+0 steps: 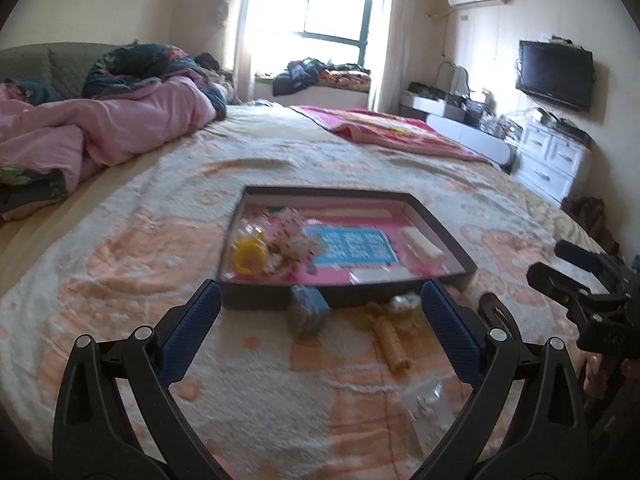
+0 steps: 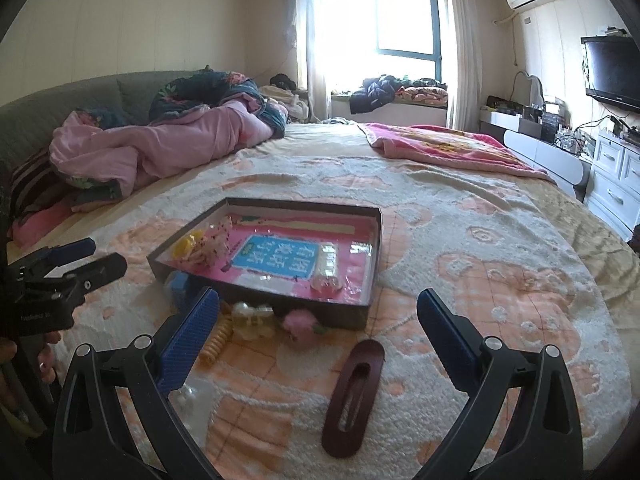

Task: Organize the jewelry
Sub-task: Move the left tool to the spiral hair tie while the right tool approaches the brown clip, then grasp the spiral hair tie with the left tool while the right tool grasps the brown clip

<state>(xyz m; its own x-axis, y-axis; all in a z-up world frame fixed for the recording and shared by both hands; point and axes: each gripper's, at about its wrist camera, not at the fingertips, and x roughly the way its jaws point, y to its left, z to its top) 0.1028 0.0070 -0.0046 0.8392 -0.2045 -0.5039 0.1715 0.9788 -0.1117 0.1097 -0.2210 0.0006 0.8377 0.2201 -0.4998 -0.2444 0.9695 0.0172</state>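
Here the shallow box (image 2: pixel 362 236) on the bed (image 2: pixel 460 240) holds a yellow ring (image 2: pixel 187 245), floral pieces and packets; a brown clip (image 2: pixel 354 396) lies before it. Both grippers' jaws stand spread, empty.

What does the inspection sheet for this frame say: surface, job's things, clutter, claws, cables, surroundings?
Surface: bed blanket, peach and cream, fuzzy.
Job's things: shallow dark tray already holding small items; dark red hair clip, yellow coil tie, pink pom-pom and blue box loose in front of it.
Clutter: pink quilt bunched at the head of the bed.
Claws: left claw open, empty; right claw open, empty.
Cables: wires by the television.
Surroundings: window, white drawers.
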